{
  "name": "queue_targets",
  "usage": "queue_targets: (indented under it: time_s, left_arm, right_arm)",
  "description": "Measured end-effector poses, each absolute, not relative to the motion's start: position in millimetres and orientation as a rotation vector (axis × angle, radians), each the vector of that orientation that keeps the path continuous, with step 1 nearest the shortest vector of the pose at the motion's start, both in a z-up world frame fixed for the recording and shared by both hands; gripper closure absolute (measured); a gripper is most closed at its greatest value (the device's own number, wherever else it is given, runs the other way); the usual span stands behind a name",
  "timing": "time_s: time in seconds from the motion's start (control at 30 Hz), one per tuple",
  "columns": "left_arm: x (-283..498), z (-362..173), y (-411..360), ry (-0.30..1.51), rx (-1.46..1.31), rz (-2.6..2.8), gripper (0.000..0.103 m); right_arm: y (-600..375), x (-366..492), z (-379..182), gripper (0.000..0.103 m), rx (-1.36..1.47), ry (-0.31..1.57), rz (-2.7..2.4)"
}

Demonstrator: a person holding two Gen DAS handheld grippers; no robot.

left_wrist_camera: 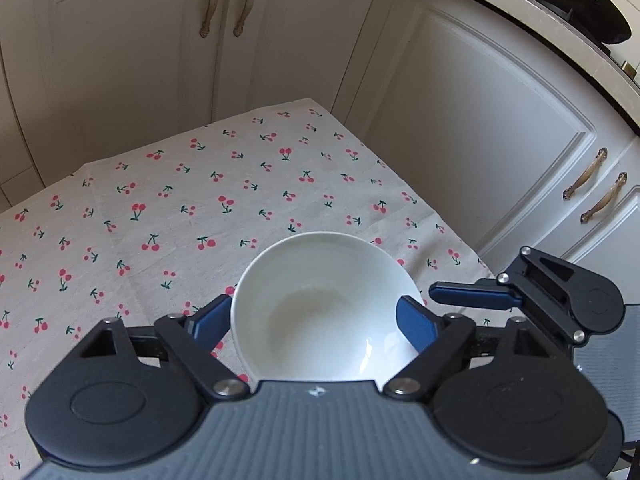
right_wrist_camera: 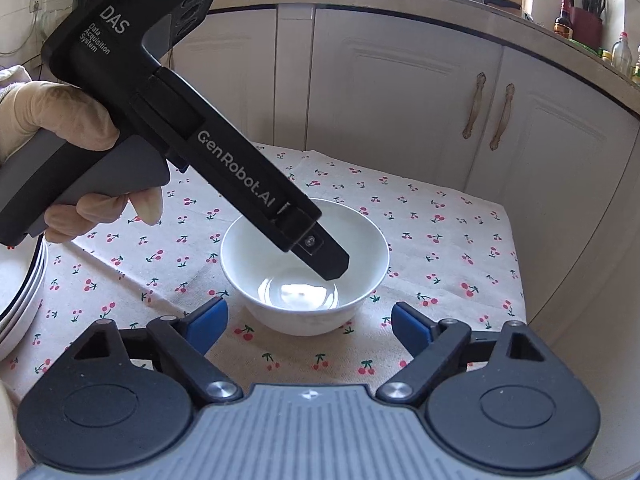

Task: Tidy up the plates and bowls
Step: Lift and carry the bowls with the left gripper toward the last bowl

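White bowl upright on the cherry-print cloth, plates stacked at the frame's left edge

The bowl [right_wrist_camera: 305, 268] was plain glossy white, round and deep, empty, standing upright just below the centre of the right wrist view — light glinted off its inner base; in the left wrist view it filled the lower middle [left_wrist_camera: 326, 308], seen from above. A stack of white plates [right_wrist_camera: 18, 300] with dark rims sat at the lower left edge — well apart from the bowl, only partly in view.
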State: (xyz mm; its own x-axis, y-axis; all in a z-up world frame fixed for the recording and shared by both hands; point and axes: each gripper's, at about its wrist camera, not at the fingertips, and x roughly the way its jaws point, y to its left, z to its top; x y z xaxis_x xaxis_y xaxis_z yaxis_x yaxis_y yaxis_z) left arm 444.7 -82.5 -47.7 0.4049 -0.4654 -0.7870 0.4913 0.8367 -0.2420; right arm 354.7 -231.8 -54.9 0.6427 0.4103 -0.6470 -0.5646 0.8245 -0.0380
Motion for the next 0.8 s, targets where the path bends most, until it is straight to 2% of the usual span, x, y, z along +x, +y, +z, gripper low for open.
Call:
queue_targets:
  time_s: [0.27, 0.8]
  left_arm:
    - [446.5, -51.1, -85.7, 0.968, 0.054, -0.632, 0.019]
    - [449.4, -53.5, -86.4, 0.979, 0.069, -0.643, 0.02]
  right_arm:
    - [-222.5, 358.7, -59.4, 0.019, -0.265, 0.66, 0.573]
    - [-222.9, 363.2, -63.0, 0.018, -0.259, 0.66, 0.574]
